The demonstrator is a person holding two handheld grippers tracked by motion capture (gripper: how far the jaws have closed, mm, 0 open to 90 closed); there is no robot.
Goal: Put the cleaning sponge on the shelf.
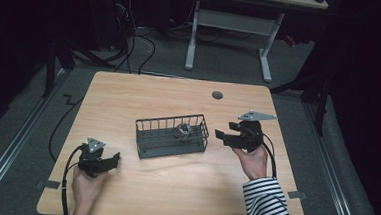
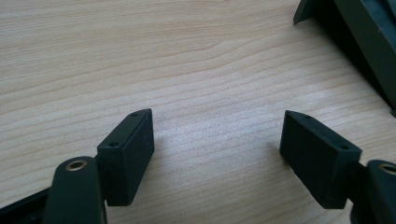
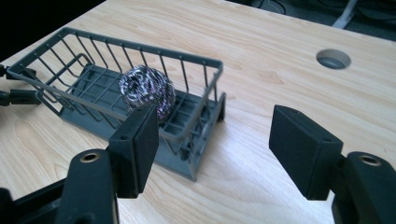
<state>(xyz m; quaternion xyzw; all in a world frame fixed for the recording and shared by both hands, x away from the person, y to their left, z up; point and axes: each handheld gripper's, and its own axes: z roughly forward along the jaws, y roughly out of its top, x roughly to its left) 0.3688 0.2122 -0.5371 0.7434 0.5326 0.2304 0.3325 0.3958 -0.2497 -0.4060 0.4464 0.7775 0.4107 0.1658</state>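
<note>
High view: steel scourer point(image 1: 183, 131) inside wire basket point(image 1: 148, 146), claws apart.

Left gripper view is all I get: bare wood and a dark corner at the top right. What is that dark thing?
Observer: A corner of a dark wire basket standing in the middle of the table.
Operator: Anything in it?
Observer: Yes, a steel-wool scourer sits in its right half, as the high view shows it.
Operator: Where is the other gripper?
Observer: The right gripper is held just right of the basket, its fingers open and holding nothing.
</note>
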